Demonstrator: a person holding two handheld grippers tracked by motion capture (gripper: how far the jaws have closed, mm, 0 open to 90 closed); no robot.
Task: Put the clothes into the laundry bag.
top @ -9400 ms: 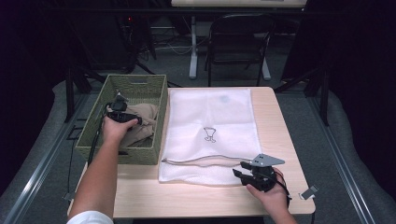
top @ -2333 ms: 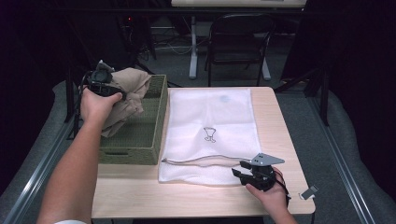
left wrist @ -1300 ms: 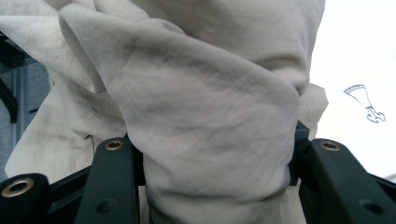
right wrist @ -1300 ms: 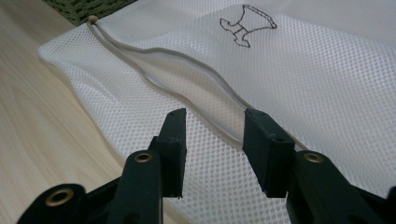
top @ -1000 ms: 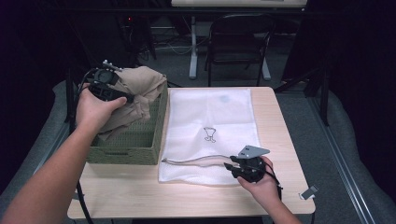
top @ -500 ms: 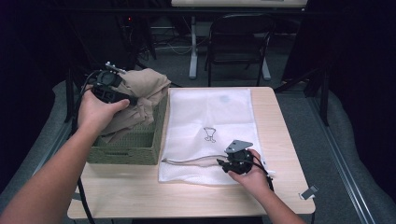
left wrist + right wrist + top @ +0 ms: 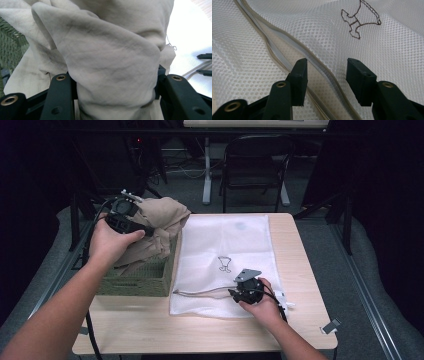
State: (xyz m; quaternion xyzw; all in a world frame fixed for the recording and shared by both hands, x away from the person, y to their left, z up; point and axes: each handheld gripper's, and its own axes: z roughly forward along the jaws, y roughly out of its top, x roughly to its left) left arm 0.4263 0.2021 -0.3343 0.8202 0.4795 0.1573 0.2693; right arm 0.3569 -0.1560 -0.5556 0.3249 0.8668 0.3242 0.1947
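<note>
Beige cloth (image 7: pixel 161 222) bunched and lifted, draped over the right rim of the green basket (image 7: pixel 145 277) at the table's left side, lower folds trailing into the basket. Clamped in the left gripper (image 7: pixel 131 220): in the left gripper view, thick wad of cloth (image 7: pixel 110 62) wedged between both black jaws, filling the gap, folds spilling above and to the sides. Jaws held moderately apart by the bulk of fabric, gripping firmly.

White mesh bag (image 7: pixel 227 255) flat on the table (image 7: pixel 300 320), just right of the basket, small dark stitched emblem (image 7: pixel 225 264) near its middle. Grey zipper (image 7: pixel 205 292) running along the bag's near edge.

Right gripper (image 7: pixel 239 293) low over the bag's near edge, at the zipper. In the right gripper view, jaws spread apart, nothing between them but mesh (image 7: pixel 387 50) below; zipper (image 7: pixel 294 55) passing diagonally beside the left jaw, touching or just short of it, hard to tell. Emblem (image 7: pixel 359 21) ahead of the jaws.

Black folding chair (image 7: pixel 255 165) beyond the table's far edge.
</note>
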